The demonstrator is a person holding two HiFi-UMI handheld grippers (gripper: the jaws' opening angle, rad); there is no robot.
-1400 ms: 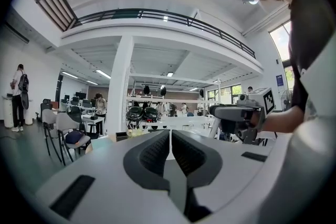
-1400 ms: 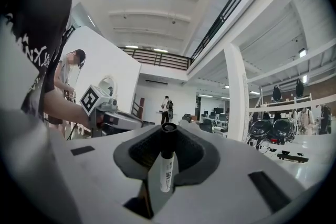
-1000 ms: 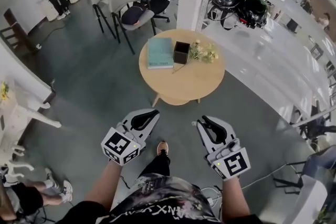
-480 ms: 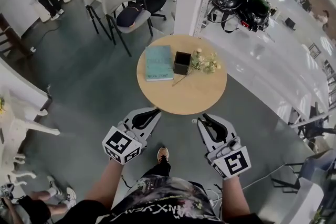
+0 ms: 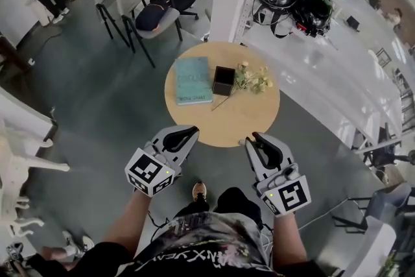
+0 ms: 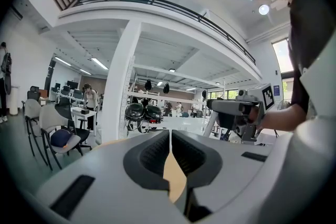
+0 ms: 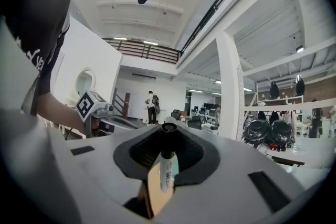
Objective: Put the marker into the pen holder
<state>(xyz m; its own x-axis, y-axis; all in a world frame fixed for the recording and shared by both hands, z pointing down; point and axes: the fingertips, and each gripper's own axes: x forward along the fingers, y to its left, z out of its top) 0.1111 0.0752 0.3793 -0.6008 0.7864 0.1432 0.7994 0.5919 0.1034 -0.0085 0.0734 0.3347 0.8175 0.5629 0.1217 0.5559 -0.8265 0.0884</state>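
Right now we hold both arms out ahead of us, forearms running forward side by side and a little apart. Each gripper lies close to level, its marker cube nearest our body and its jaws aimed at the round, light wooden table (image 5: pixel 249 115). In the head view, the left gripper (image 5: pixel 189 131) and the right gripper (image 5: pixel 253 139) both end at the table's near rim. We cannot tell whether they are over it or just short of it.

Our left gripper's jaws are pressed together, with only a thin seam between the dark pads and nothing caught there. Our right gripper's jaws pinch a white-barrelled marker with a black cap (image 7: pixel 166 165). In the right gripper view it stands upright between the pads, the black end at the top and the printed barrel hanging below.

So the marker is in our right gripper, well apart from the black square pen holder (image 5: pixel 224 80), which stands upright on the table's far half. The pen holder sits between a teal book (image 5: pixel 193 80), just beside it on the left, and a small bunch of pale flowers (image 5: pixel 253 78) on its right. Below the grippers, one orange shoe (image 5: pixel 200 190) shows on the grey floor (image 5: pixel 104 100).
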